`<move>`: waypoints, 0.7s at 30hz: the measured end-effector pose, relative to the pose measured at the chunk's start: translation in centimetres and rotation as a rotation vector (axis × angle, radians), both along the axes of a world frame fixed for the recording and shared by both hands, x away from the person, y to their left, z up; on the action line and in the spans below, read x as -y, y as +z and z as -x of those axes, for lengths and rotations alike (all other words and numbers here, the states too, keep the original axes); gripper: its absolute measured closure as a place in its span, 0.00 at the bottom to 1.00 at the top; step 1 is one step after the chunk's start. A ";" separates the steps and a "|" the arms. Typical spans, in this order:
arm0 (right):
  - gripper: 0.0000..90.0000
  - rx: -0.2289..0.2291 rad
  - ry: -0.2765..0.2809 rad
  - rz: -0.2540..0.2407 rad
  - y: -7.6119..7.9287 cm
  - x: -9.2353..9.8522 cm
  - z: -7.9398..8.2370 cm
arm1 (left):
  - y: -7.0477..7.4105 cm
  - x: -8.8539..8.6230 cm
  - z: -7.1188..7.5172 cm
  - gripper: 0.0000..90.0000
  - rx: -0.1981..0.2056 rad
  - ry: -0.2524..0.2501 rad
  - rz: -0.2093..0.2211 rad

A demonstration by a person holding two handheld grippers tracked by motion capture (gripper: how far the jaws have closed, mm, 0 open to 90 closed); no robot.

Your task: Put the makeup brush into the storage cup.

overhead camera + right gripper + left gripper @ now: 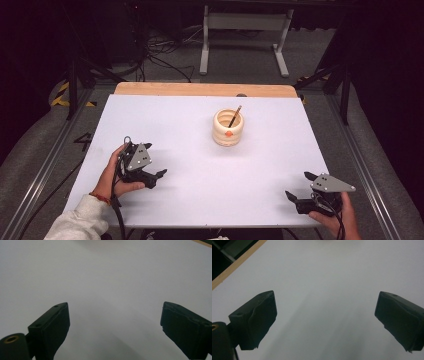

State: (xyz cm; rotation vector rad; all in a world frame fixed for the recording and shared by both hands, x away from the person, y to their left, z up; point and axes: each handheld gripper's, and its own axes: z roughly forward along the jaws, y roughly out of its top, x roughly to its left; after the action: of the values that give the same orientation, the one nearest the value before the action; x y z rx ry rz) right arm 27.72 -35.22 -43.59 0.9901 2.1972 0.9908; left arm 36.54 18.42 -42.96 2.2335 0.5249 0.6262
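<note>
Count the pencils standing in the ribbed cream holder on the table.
1: a single pencil leans inside the holder, its tip poking above the rim. Shorter ones could sit hidden below the rim.

1 holder (228,128), 1 pencil (235,116), 2 grippers.

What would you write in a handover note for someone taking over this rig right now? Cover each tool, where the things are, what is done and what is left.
Left tool: open, empty, held low over the near-left part of the white table.
Right tool: open, empty, at the near-right edge.
Things: a cream ribbed round holder with an orange dot stands upright past the table's middle, apart from both tools; a thin dark pencil-like stick leans inside it.
Done: nothing is gripped; the stick sits in the holder.
Left: probably reach forward for the holder or stick; both tools are well short of it.
</note>
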 end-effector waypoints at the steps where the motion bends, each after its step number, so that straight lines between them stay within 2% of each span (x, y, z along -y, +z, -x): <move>1: 0.10 0.000 0.001 0.000 0.0 0.0 0.0 | -0.1 -0.1 0.1 0.06 -0.004 0.004 -0.001; 17: 0.10 0.000 0.000 0.001 0.0 0.0 0.0 | -1.1 -2.1 0.8 0.06 -0.029 0.053 -0.004; 21: 0.11 0.000 -0.001 0.000 0.0 0.0 0.0 | -1.2 -2.6 1.1 0.06 -0.022 0.058 -0.012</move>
State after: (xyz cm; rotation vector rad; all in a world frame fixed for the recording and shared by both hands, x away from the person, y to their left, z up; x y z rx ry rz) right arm 27.72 -35.22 -43.56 0.9909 2.1961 0.9907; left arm 35.43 20.98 -44.17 2.2451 0.6001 0.6363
